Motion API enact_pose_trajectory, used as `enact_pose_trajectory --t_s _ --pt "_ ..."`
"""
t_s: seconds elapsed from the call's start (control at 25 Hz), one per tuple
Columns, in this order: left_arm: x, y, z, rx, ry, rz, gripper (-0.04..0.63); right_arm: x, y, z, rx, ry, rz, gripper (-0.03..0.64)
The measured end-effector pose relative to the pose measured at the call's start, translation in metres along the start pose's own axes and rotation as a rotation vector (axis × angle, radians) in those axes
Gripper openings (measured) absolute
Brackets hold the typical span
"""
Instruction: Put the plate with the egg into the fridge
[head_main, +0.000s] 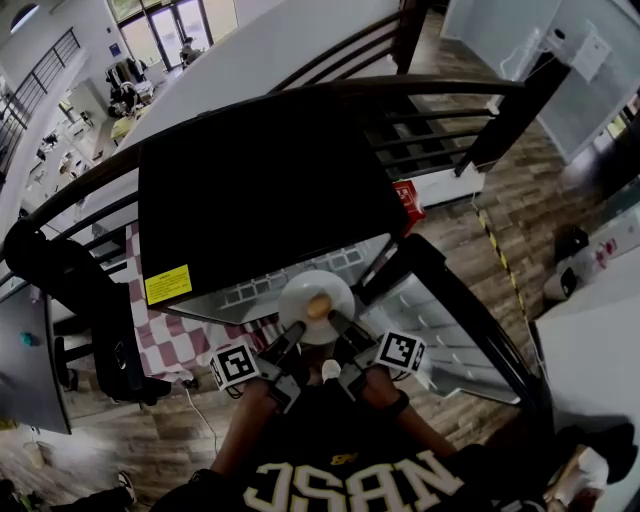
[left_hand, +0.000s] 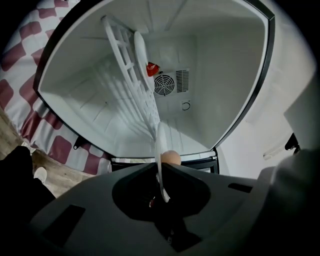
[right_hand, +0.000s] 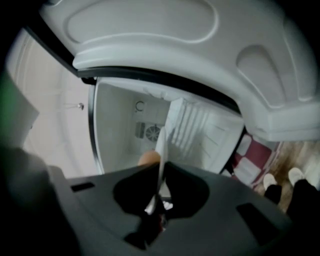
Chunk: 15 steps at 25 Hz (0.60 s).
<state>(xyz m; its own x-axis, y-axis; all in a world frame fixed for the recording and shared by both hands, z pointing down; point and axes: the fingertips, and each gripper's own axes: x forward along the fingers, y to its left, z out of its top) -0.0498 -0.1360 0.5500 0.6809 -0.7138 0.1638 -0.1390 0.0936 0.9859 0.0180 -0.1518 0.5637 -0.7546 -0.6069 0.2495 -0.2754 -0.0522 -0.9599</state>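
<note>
**Holding the plate with 2 claws at the open fridge**

Only the head view shows the whole setup. The left claw (head_main: 293, 331) and the right claw (head_main: 336, 321) meet the near rim of the white plate (head_main: 298, 292) from either side. The plate is held level in the air just in front of the black fridge (head_main: 260, 180). The fridge stands on a red-and-white checked cloth (head_main: 175, 342), and its door (head_main: 440, 335) is swung out to the right.

The left gripper view shows what the head view cannot: the fridge's white inside, with a wire shelf (left_hand: 134, 85), a round fan vent (left_hand: 163, 85) on the back wall and a small red thing (left_hand: 152, 69) beside it. This view is rolled, so the plate appears edge-on as a thin white line. The left claw's jaws are closed tight on its rim.

The right gripper view adds the moulded inner face of the door overhead and a pair of pale shoes (right_hand: 282, 178) on the wood floor (right_hand: 300, 150). Its jaws are likewise clamped on the rim.

The plate is plain, round and shallow. 1 brown egg (head_main: 319, 305) sits on it, slightly off centre toward the claws.
</note>
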Motion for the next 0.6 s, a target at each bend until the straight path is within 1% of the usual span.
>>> enact_pose_trajectory --t_s 0.24,0.28,0.36,0.44,0.52,0.6 --pt "0.008 -0.002 0.021 -0.005 -0.018 -0.03 0.043 0.02 0.006 0.01 -0.007 -0.03 0.035 0.035" --pt "0.009 -0.002 0.024 0.004 -0.019 -0.027 0.043 0.022 0.005 0.012 -0.006 -0.035 0.02 0.035" --pt "0.011 0.006 0.028 0.053 -0.017 0.009 0.043 0.024 0.001 0.014 -0.002 -0.041 -0.017 0.035" --pt "0.015 0.012 0.03 0.097 -0.011 0.045 0.043 0.029 0.001 0.017 -0.005 -0.054 -0.002 0.035" --pt "0.02 0.012 0.032 0.094 -0.011 0.035 0.043 0.033 0.002 0.022 0.0 -0.071 0.023 0.035" --pt "0.024 0.013 0.034 0.076 -0.007 0.031 0.043 0.033 -0.003 0.025 0.021 -0.082 -0.005 0.035"
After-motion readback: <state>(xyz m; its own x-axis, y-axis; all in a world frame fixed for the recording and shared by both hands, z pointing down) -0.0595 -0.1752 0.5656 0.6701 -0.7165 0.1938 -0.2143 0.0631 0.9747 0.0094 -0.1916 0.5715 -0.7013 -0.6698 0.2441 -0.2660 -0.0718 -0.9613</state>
